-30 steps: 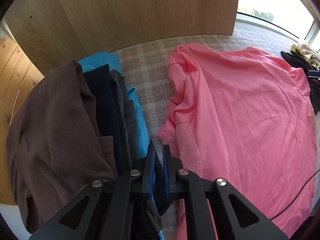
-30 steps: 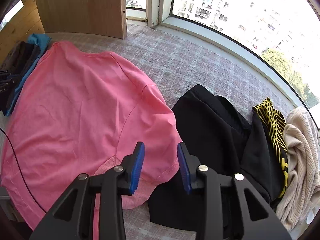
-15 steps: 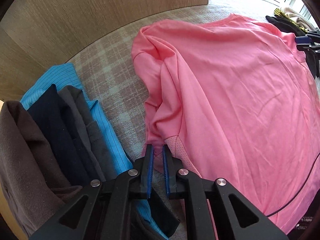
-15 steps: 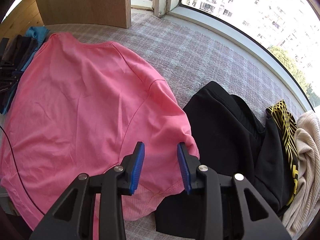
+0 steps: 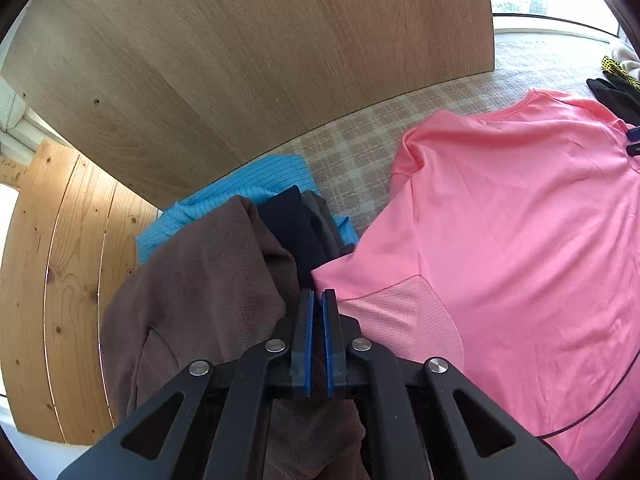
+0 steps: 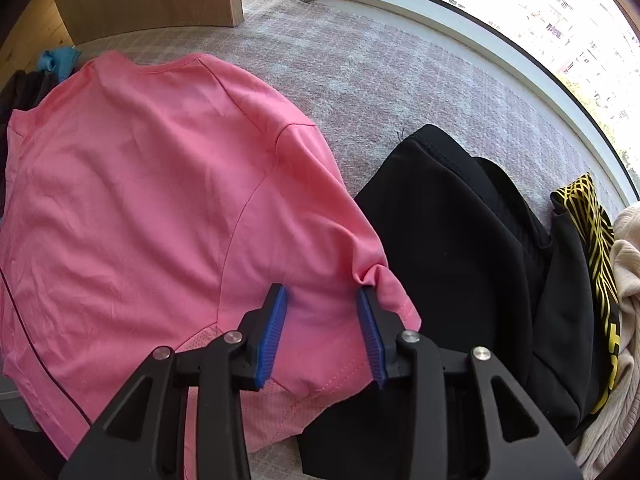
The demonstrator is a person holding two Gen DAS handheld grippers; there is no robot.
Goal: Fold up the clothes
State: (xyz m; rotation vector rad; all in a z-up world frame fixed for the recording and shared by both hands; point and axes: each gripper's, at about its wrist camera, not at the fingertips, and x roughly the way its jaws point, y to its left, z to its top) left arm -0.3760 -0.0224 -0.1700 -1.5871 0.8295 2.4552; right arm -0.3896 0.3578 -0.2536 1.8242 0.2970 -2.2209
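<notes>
- Your pink T-shirt (image 6: 152, 184) lies spread flat on the checked mat (image 6: 384, 72), between a stack of folded clothes (image 5: 224, 280) on one side and a heap of unfolded ones on the other.
- Your left gripper (image 5: 316, 300) is nearly clenched, with only a thin slit between the blue pads. It sits at the corner of the left sleeve, over the edge of the folded stack. You cannot tell from this view whether any pink cloth is pinched in the slit.
- Your right gripper (image 6: 322, 300) is released, jaws wide, straddling the right sleeve close to its hem; nothing is grasped yet.
- Expect the shirt to be light, thin and limp. It will sag and crease wherever you lift it, and the smooth knit may slip from a shallow bite.
- Take hold at the stitched sleeve hems or the shoulder seams, where the doubled fabric gives the pads more to hold.
- Count: one pink shirt in work; four folded pieces in the stack (brown, navy, grey, blue); three waiting: a black garment (image 6: 472, 248), a yellow-and-black piece (image 6: 596, 232) and a cream knit (image 6: 624, 264).
- One thin dark cable (image 6: 36, 332) crosses the shirt's lower edge; keep clear of it.
</notes>
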